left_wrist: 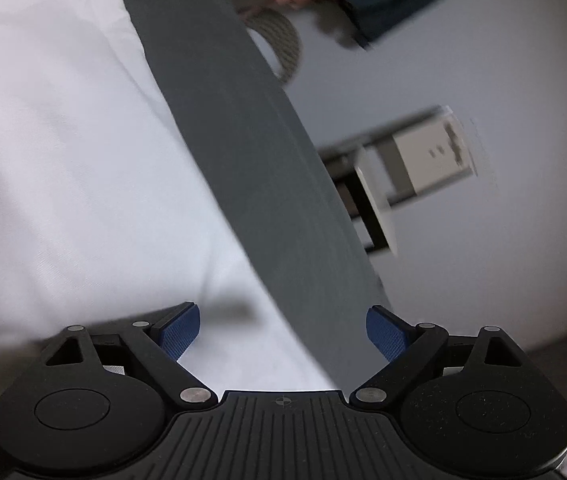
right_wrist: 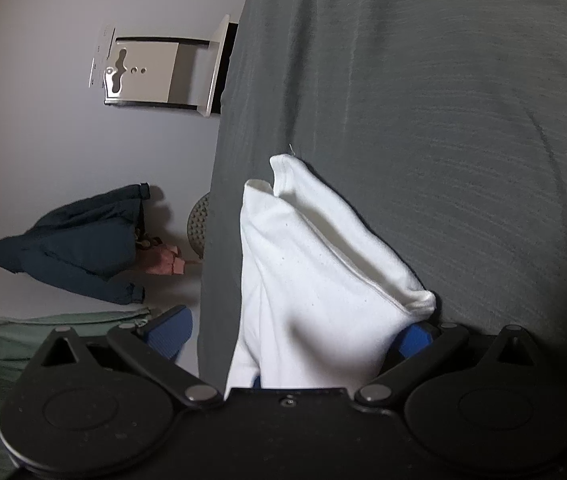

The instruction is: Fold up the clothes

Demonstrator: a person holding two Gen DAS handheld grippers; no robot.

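With both claws — left claw (left_wrist: 283,334) and right claw (right_wrist: 297,336) — spread wide, I'd pinch the soft, limp white garment (right_wrist: 315,276) by its hemmed corner.

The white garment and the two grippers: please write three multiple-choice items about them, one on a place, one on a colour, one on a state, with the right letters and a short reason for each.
1. Where does the white garment lie?
A. on the grey surface
B. in a basket
C. on a hanger

2. What colour are the pads of the left gripper?
A. red
B. blue
C. yellow

3. How does the right gripper stand?
A. open, with cloth between its fingers
B. shut on a green cloth
C. out of view

Answers:
1. A, the garment rests on the grey surface.
2. B, both pads show blue.
3. A, its fingers are wide apart and white cloth lies between them, not clamped.
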